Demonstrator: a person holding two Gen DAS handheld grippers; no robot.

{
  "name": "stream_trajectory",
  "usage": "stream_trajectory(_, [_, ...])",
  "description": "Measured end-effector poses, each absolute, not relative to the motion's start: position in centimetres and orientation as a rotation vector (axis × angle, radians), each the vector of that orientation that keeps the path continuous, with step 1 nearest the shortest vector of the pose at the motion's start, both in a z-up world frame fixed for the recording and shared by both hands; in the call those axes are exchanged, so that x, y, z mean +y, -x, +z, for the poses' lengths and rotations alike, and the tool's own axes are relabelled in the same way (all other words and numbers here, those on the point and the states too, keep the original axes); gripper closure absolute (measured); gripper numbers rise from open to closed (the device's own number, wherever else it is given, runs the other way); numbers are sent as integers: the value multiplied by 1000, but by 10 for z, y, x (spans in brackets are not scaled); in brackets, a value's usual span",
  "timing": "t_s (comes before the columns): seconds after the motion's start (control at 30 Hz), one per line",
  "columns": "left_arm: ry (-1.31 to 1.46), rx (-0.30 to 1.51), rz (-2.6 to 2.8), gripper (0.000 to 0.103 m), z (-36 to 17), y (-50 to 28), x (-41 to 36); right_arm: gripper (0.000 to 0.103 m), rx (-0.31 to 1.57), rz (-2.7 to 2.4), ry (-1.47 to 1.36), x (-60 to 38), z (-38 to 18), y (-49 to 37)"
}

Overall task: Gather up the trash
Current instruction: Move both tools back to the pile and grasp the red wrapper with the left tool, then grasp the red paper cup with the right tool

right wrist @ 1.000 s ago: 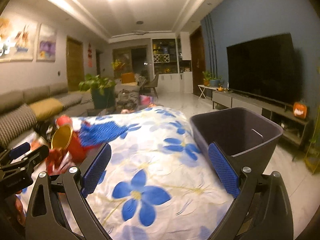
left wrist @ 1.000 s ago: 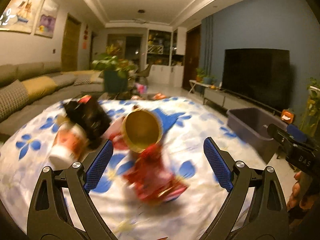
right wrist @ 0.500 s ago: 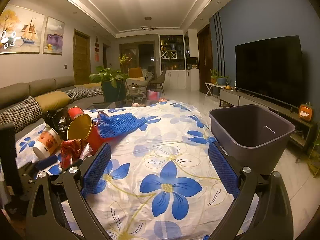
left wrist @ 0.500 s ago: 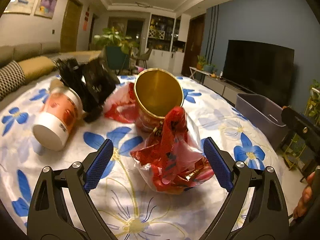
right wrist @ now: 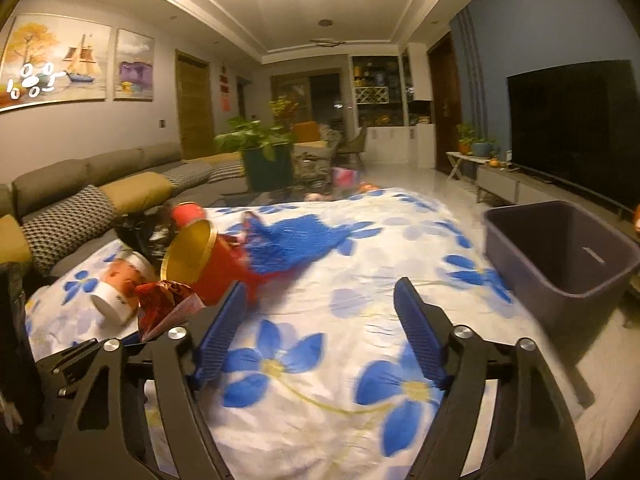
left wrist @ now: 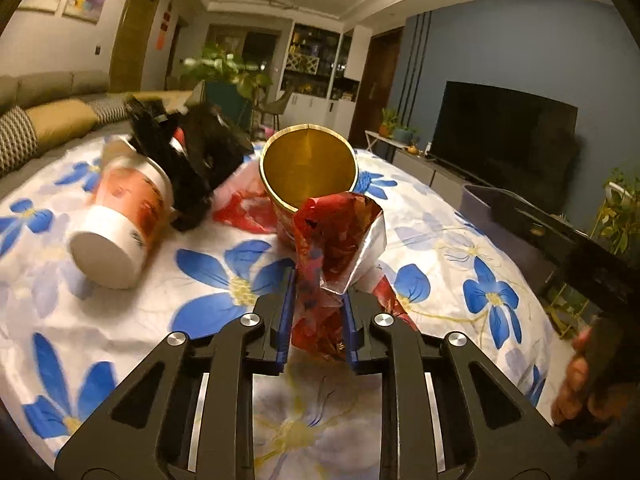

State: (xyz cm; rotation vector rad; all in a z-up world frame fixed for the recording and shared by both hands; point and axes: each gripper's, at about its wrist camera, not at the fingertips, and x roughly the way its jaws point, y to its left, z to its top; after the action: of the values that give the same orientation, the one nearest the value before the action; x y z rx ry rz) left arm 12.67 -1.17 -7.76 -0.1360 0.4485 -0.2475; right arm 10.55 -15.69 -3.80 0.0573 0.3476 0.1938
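A: What has the left gripper (left wrist: 316, 320) got?

B: Its blue pads are clenched on a crumpled red wrapper (left wrist: 336, 240), which sticks up between them, silver lining showing on the right edge. It sits near the front of the flowered tablecloth (left wrist: 460, 248).

A: What crowds it?

B: Directly behind and touching the wrapper is a red tub with a gold inside (left wrist: 308, 164), lying on its side with its mouth toward the camera. To the left lies a tipped paper cup (left wrist: 124, 224), white base nearest. A black crumpled bag (left wrist: 192, 152) rests against the cup's far end. More red plastic (left wrist: 244, 208) lies flat between the bag and the tub.

A: And the right gripper (right wrist: 320, 320)?

B: Released, jaws wide apart over bare cloth, holding nothing. From its view a blue foam net (right wrist: 296, 244) lies just right of the tub, farther back on the table.

A: Where does the rubbish go?

B: A dark grey bin (right wrist: 560, 256) stands off the table's right edge, well apart from the pile. From this view no trash shows inside.

A: Anything else nearby?

B: A hand (left wrist: 576, 384) on the other gripper's handle shows at the far right of the left view. A sofa (right wrist: 100, 192) lies left, a television (right wrist: 576, 128) right.
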Motion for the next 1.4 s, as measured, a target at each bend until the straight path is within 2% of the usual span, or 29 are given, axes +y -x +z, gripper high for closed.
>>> stream_trajectory(0.17, [156, 466, -223, 83, -76, -120, 3, 42, 350, 282, -41, -125, -33, -119])
stream_trajectory(0.27, [170, 454, -186, 83, -74, -113, 19, 43, 372, 320, -25, -105, -38, -130])
stream_trajectory(0.3, [176, 447, -169, 83, -73, -110, 26, 51, 387, 327, -23, -101, -42, -133])
stream_trajectory(0.37, [183, 440, -148, 83, -73, -106, 37, 60, 441, 348, -27, -91, -53, -142])
stream_trajectory(0.63, [213, 448, -120, 83, -76, -97, 62, 60, 425, 402, -26, -72, -49, -134])
stream_trajectory(0.73, [225, 427, -115, 83, -73, -90, 70, 51, 425, 403, 4, -61, -48, -135])
stream_trajectory(0.8, [237, 416, -107, 83, -72, -85, 76, 48, 431, 403, -4, -55, -50, -137])
stream_trajectory(1.2, [296, 397, 28, 83, -62, -78, 118, 49, 416, 374, 70, -6, -49, -145])
stream_trajectory(1.27, [303, 401, 29, 83, -62, -77, 122, 53, 410, 349, 84, 0, -52, -147])
stream_trajectory(1.4, [304, 401, 27, 83, -62, -77, 125, 74, 422, 312, 93, -3, -58, -151])
